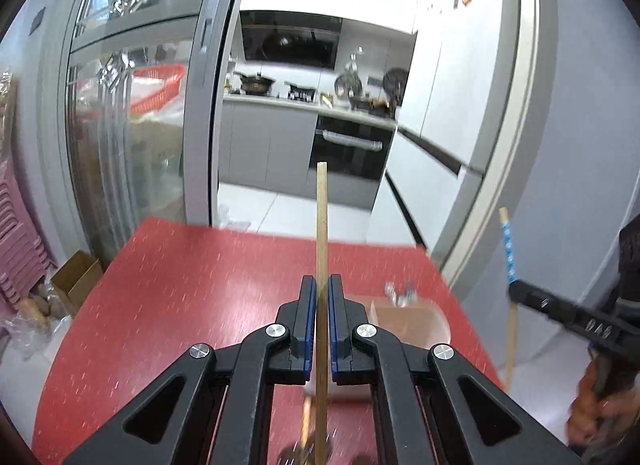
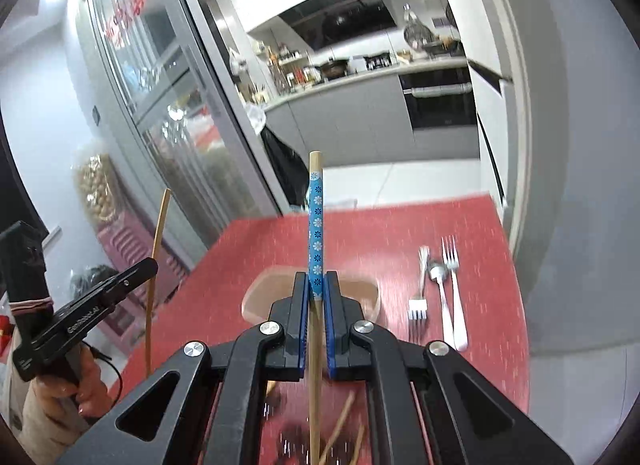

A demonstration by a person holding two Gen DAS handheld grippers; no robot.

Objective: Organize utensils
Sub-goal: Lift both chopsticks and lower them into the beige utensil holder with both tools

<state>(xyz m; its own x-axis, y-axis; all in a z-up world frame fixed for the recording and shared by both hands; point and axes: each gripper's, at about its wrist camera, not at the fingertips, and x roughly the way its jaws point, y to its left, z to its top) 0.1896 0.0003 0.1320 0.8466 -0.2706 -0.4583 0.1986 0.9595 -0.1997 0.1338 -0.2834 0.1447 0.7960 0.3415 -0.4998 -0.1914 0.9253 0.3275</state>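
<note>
My left gripper (image 1: 322, 285) is shut on a plain wooden chopstick (image 1: 321, 225) that stands upright above the red table (image 1: 180, 285). My right gripper (image 2: 316, 281) is shut on a chopstick with a blue flowered sleeve (image 2: 316, 221), also upright. Each gripper shows in the other's view: the right gripper (image 1: 514, 289) with its blue chopstick (image 1: 508, 249) at the right edge, the left gripper (image 2: 150, 265) with the plain chopstick (image 2: 158, 249) at the left. Forks and a spoon (image 2: 440, 285) lie on the table's right side. More chopsticks (image 2: 344, 421) lie blurred below my right gripper.
A brown box or tray (image 2: 360, 293) sits mid-table; it is the brown box (image 1: 404, 325) in the left wrist view. Behind the table stand a glass sliding door (image 1: 132, 125) and a kitchen doorway. A cardboard box (image 1: 76, 281) and pink stools (image 1: 20, 245) are on the floor to the left.
</note>
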